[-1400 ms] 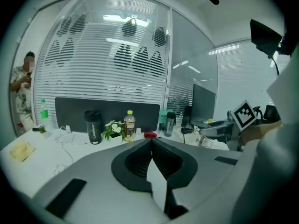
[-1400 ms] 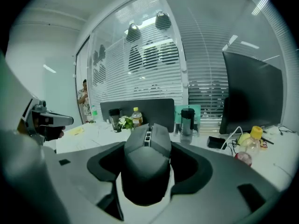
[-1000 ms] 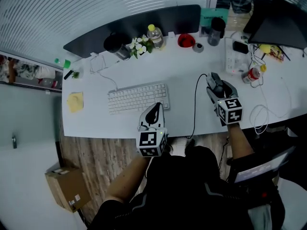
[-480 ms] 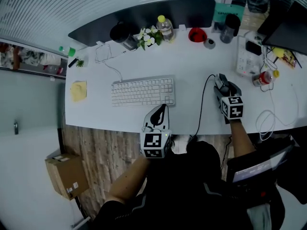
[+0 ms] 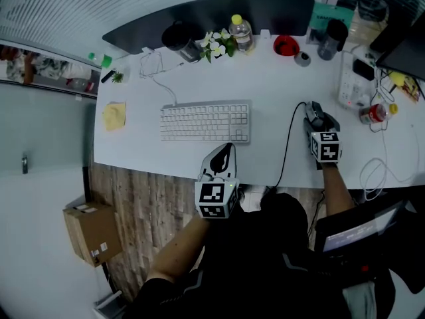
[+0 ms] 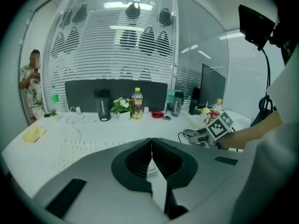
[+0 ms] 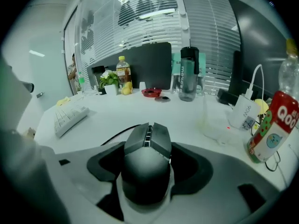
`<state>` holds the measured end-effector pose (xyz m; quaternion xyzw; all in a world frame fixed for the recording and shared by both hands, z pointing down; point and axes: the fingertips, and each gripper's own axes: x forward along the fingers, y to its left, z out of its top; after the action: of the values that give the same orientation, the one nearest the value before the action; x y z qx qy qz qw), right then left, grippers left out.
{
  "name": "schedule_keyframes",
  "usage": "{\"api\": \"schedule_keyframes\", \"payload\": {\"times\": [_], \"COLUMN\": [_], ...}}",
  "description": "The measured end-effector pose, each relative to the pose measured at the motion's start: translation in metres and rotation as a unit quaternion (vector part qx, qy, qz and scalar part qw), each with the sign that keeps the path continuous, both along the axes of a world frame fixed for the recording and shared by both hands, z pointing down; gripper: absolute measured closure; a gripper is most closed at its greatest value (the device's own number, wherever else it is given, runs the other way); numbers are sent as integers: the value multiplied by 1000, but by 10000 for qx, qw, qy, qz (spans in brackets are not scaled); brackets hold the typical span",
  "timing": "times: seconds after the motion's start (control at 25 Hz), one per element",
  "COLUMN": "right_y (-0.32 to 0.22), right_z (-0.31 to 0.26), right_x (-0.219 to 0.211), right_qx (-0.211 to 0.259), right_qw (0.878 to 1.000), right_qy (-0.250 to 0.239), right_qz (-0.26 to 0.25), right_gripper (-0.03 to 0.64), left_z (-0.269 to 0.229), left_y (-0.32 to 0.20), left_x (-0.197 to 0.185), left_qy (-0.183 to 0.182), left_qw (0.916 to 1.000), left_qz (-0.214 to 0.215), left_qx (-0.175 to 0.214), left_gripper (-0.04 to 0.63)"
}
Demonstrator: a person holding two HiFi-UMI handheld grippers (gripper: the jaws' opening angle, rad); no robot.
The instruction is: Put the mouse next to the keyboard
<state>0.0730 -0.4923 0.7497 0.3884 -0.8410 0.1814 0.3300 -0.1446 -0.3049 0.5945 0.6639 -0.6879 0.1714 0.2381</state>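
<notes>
Right gripper (image 7: 148,146) clamps the mouse (image 7: 145,171), well right of the keyboard (image 5: 206,121); left gripper (image 6: 152,143) closed, empty.

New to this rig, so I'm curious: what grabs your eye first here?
A dark wired mouse is clamped in the right gripper, on the right of the white desk. A white keyboard lies mid-desk, to its left. The left gripper hovers shut and empty at the front edge.

Our left gripper (image 5: 224,153) points forward and down, jaws pressed together, empty. Our right gripper (image 5: 317,121), at the end of a stretched forearm, clamps the mouse (image 7: 145,160).
</notes>
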Motion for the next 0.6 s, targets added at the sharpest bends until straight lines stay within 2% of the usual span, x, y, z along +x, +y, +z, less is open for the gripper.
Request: {"api": "schedule_keyframes", "payload": {"times": [0.6], "right_y": [-2], "right_z": [5], "right_x": [-1], "right_qx": [-113], "right_qw": [9998], "right_qy": [181], "right_qz": [-18], "right_gripper": [310], "left_z": [-10], "left_y": [6], "left_x": [-1], "left_qy": [35], "left_qw": [10000], "left_qz": [31], "left_qx": [70], "left_gripper": [565]}}
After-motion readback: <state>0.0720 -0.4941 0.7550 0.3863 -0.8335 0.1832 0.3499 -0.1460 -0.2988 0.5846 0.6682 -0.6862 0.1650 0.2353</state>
